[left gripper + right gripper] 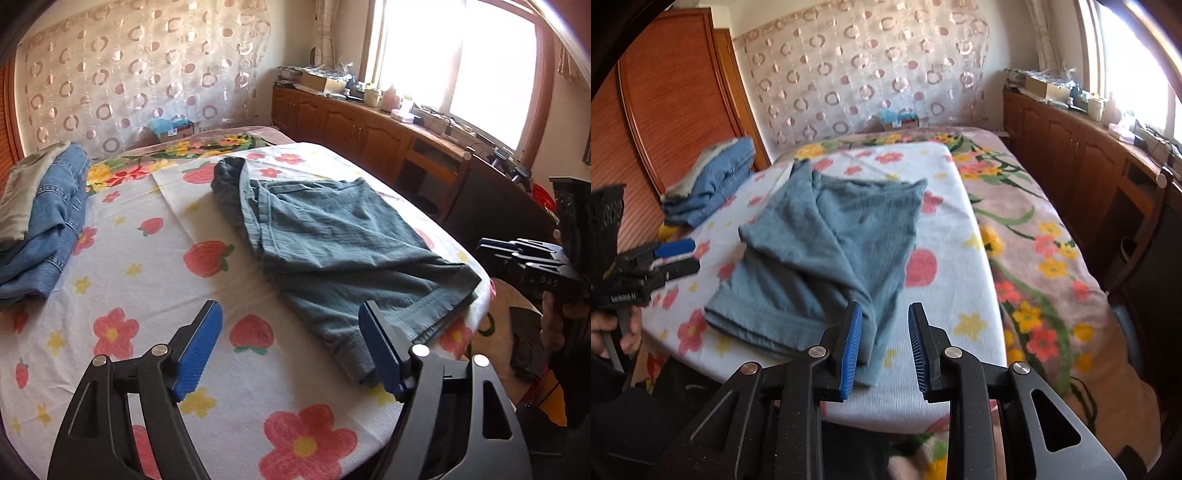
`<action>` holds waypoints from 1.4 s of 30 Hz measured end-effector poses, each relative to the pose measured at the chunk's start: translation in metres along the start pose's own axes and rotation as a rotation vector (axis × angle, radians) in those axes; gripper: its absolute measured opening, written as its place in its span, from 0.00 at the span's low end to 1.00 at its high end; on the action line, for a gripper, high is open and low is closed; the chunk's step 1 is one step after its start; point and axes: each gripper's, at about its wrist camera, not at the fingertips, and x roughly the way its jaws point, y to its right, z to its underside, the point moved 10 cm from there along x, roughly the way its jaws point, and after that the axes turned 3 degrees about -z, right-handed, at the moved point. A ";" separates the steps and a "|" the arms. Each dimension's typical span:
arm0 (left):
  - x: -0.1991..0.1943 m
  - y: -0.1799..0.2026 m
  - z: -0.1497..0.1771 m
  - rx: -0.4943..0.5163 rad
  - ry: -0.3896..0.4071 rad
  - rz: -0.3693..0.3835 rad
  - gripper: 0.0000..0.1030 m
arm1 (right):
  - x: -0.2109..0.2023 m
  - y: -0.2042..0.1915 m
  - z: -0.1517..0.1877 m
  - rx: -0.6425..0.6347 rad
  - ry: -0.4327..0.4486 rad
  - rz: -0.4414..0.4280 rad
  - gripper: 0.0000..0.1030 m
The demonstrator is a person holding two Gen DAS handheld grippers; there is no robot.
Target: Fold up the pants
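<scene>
Grey-green pants (pixel 332 236) lie folded over on the white flowered sheet (pixel 155 280) on the bed; they also show in the right wrist view (pixel 820 258). My left gripper (pixel 291 350) is open and empty, above the sheet just left of the pants' near hem. My right gripper (pixel 884 347) is open and empty, at the near right corner of the pants. The right gripper shows in the left wrist view (pixel 517 254), off the bed's right edge. The left gripper shows in the right wrist view (pixel 676 258), left of the pants.
A pile of folded blue jeans (pixel 48 229) sits at the far left of the bed. A wooden cabinet (pixel 369 129) with clutter runs under the window on the right. A wooden wardrobe (pixel 665 110) stands to the left. A floral blanket (pixel 1034 240) covers the bed's right side.
</scene>
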 end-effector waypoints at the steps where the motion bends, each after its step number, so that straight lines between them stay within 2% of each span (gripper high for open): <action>1: 0.000 -0.002 -0.001 -0.001 0.000 -0.005 0.75 | 0.000 -0.002 -0.003 -0.002 0.008 -0.007 0.26; 8: -0.004 -0.018 -0.010 -0.026 0.018 -0.049 0.75 | 0.014 -0.031 -0.022 -0.051 0.047 -0.079 0.26; 17: -0.012 -0.037 -0.018 -0.038 0.043 -0.102 0.75 | 0.055 -0.073 -0.040 -0.131 0.040 -0.170 0.26; 21: -0.016 -0.046 -0.020 -0.049 0.051 -0.119 0.75 | 0.071 -0.085 -0.044 -0.160 0.032 -0.181 0.35; 32: -0.023 -0.076 -0.019 -0.104 0.066 -0.160 0.75 | 0.112 -0.115 -0.060 -0.231 -0.035 -0.214 0.35; 42: -0.023 -0.090 -0.012 -0.126 0.061 -0.176 0.75 | 0.150 -0.150 -0.054 -0.333 -0.107 -0.242 0.35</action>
